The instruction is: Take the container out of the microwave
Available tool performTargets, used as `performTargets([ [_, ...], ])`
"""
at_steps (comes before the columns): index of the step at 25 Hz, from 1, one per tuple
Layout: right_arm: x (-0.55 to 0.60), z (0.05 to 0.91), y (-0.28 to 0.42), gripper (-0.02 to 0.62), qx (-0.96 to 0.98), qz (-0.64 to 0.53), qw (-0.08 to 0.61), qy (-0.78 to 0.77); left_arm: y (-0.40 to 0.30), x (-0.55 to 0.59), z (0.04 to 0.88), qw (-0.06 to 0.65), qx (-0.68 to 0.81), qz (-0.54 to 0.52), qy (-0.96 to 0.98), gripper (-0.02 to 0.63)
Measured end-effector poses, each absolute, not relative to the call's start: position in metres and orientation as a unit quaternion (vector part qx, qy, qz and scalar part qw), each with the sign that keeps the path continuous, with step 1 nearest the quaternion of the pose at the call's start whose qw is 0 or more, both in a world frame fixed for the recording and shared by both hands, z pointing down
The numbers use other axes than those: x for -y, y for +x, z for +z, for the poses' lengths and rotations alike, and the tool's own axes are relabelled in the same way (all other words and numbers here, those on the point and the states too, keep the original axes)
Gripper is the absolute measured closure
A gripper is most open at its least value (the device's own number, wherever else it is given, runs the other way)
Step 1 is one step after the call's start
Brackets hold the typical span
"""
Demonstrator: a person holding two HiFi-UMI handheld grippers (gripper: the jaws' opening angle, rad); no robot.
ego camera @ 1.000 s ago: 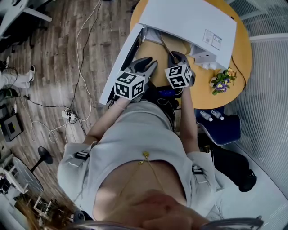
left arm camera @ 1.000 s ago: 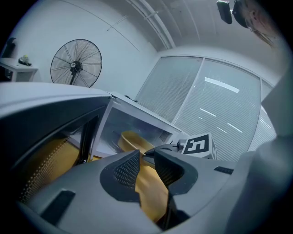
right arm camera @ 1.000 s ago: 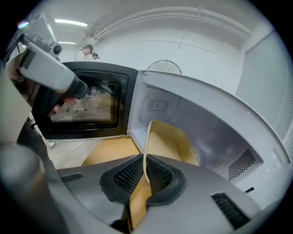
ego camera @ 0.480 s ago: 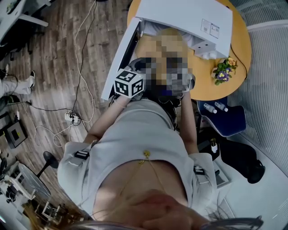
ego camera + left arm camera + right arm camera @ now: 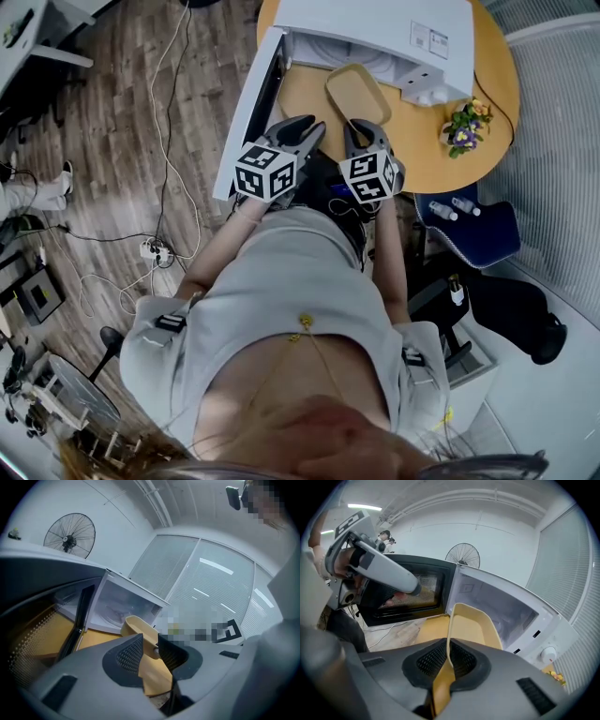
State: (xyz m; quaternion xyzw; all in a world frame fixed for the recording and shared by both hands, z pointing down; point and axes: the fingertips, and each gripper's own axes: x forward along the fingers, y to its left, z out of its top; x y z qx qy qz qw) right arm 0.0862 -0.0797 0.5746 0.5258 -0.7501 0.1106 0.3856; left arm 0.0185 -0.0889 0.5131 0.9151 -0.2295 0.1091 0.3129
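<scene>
Wood floor (image 5: 112, 112) — round table (image 5: 424, 150)

From where I sit this reads as an office or lab room set up as a mock kitchen corner, not a home. Across the left of the head view, loose cables (image 5: 169, 122) and a power strip (image 5: 150, 249) trail over a wood-plank floor (image 5: 112, 112). At the top, a microwave (image 5: 375, 28) sits on a round yellow table (image 5: 427, 150) with a small pot of flowers (image 5: 461, 131). The left gripper view shows tall blinds (image 5: 206, 578) on the right. The right gripper view shows a pedestal fan (image 5: 462, 555) at centre top, against bare white walls, and a strip light (image 5: 363, 507) at upper left.
</scene>
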Motion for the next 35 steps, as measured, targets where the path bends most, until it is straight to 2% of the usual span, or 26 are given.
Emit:
performTargets([
  [13, 0.060, 0.571, 0.089, 0.563, 0.749, 0.106, 0.385, 0.529, 0.027, 0.080, 0.515, 0.314, 0.220, 0.104, 0.918, 0.503],
  [22, 0.053, 0.570, 0.100, 0.563, 0.769, 0.102, 0.384, 0.501, 0.054, 0.077, 0.503, 0.326, 0.225, 0.063, 0.916, 0.503],
  [35, 0.035, 0.561, 0.112, 0.563, 0.805, 0.086, 0.392, 0.436, 0.067, 0.052, 0.499, 0.338, 0.296, 0.046, 0.892, 0.503],
])
